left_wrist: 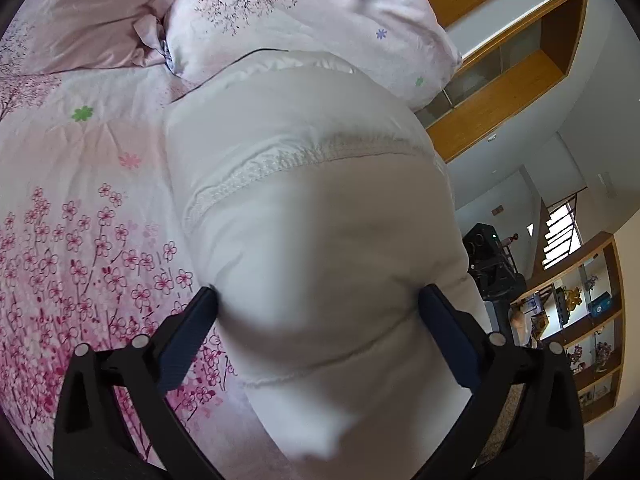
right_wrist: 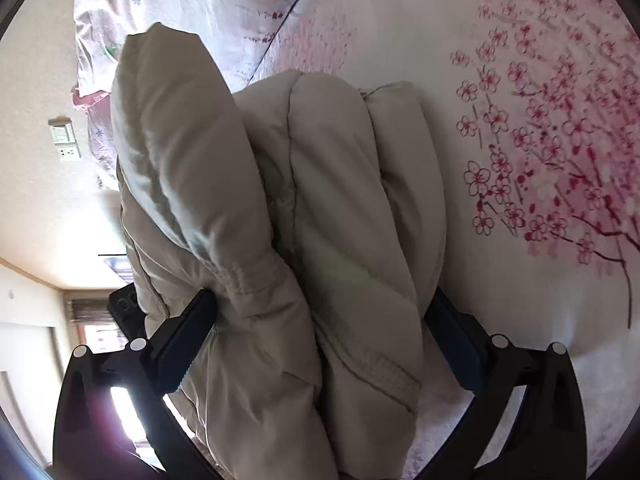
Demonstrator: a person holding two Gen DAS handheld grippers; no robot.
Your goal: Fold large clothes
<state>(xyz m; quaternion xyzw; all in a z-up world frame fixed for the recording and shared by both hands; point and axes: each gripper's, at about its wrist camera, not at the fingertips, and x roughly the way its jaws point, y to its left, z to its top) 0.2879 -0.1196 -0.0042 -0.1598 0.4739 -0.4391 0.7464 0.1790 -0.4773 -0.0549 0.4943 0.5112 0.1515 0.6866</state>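
A puffy off-white padded jacket (left_wrist: 312, 216) fills the middle of the left wrist view, bunched and thick, with a stitched elastic seam across it. My left gripper (left_wrist: 318, 300) is shut on a thick fold of it, the dark fingers (left_wrist: 192, 332) pressing in from both sides. In the right wrist view the same jacket (right_wrist: 328, 208) looks beige, folded in several puffy layers with a cuff toward me. My right gripper (right_wrist: 320, 312) is shut on that bundle, one finger (right_wrist: 186, 340) on each side. The jacket sits over the bed.
The bed's pink cherry-blossom cover (left_wrist: 80, 240) lies under the jacket; it also shows in the right wrist view (right_wrist: 540, 140). Pillows (left_wrist: 304, 12) lie at the bed's head. Wooden shelves (left_wrist: 584, 304) and a wall niche (left_wrist: 512, 68) stand beyond the bed edge.
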